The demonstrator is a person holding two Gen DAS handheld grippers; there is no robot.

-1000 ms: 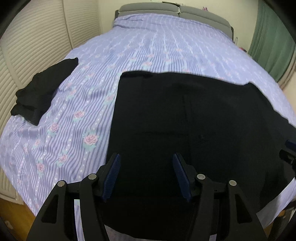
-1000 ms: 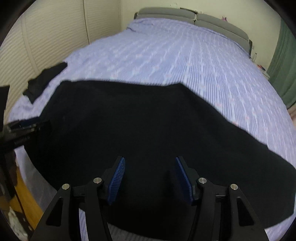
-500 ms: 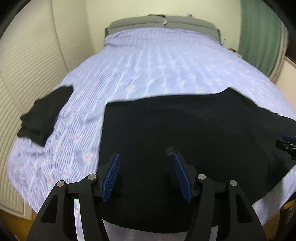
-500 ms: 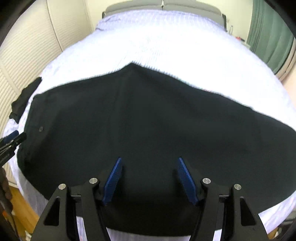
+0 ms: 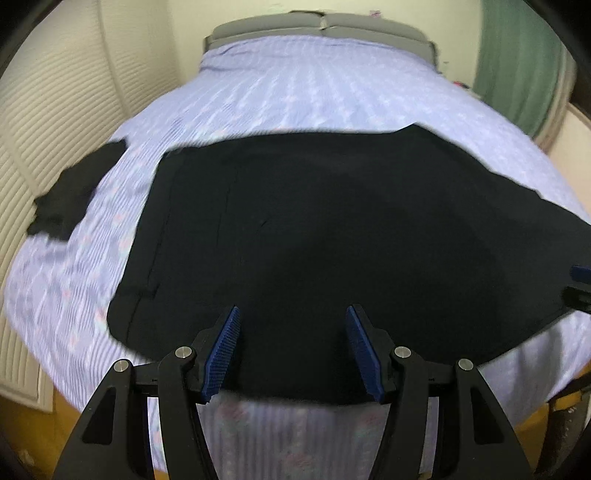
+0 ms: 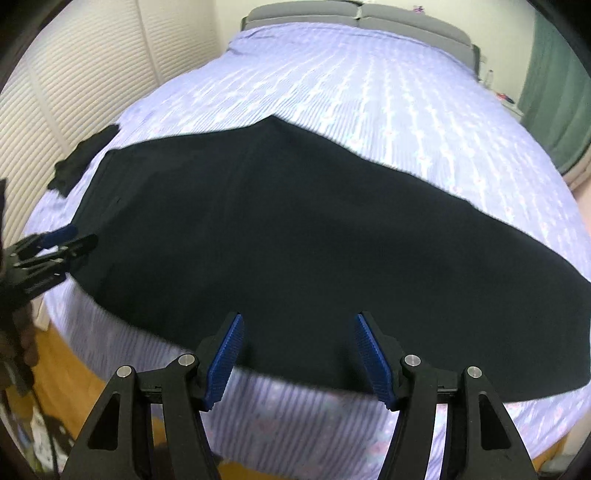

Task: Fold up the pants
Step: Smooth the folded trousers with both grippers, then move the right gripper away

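Left gripper (image 5: 291,345) gapes wide and empty; black pants (image 5: 332,240) lie flat on the bed (image 5: 314,88) just ahead of it, seemingly folded lengthwise.

Right gripper (image 6: 299,350) is equally wide, holding nothing. Ahead, the leg runs off rightward, hem cut off; crosswise folds remain.

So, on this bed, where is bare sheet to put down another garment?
The widest bare patch of the striped sheet lies between the black pants' far edge and the grey headboard. A narrower strip separates the pants from the small dark garment at the left edge. The near side is crowded: the pants nearly reach the edge.
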